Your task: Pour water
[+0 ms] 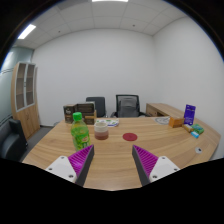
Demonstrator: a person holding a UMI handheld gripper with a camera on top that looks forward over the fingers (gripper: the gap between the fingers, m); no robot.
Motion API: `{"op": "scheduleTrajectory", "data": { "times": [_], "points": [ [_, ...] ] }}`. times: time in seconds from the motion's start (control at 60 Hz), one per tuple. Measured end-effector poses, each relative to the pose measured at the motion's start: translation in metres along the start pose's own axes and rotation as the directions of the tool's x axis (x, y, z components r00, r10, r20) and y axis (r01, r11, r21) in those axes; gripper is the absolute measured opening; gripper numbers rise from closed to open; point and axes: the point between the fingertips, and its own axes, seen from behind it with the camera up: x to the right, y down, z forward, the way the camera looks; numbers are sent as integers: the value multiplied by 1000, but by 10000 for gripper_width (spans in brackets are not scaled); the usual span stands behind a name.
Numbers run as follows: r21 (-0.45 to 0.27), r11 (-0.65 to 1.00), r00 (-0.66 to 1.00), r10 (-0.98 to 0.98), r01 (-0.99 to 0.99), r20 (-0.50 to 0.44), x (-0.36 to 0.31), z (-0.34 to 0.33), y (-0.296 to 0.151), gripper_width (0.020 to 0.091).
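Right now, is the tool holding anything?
Tool: open, holding nothing; the green bottle stands on the table beyond its fingers.

The hand-held two-finger gripper hovers level, its white fingers with purple ribbed pads spread wide apart, holding nothing.

Green bottle; tan wood table; magenta-padded tongs; purple box.
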Motion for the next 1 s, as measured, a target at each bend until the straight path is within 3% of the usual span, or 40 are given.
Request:
{"op": "scheduleTrajectory", "data": {
  "times": [0.1, 0.317, 0.65, 0.75, 0.8, 0.917, 1.0],
  "points": [
    [-26, 999, 997, 20, -18, 73, -41, 9, 21, 782],
    [-39, 999, 992, 27, -22, 119, -124, 55, 28, 784],
    [14, 1000, 998, -7, 6, 56, -136, 143, 15, 779],
    [22, 1000, 1000, -10, 10, 26, -133, 157, 21, 670],
    [45, 999, 1000, -15, 15, 3, -128, 159, 18, 519],
    [65, 998, 1000, 5, -6, 14, -130, 158, 17, 495],
    [43, 999, 1000, 4, -5, 21, -132, 160, 23, 484]
  ]
}}
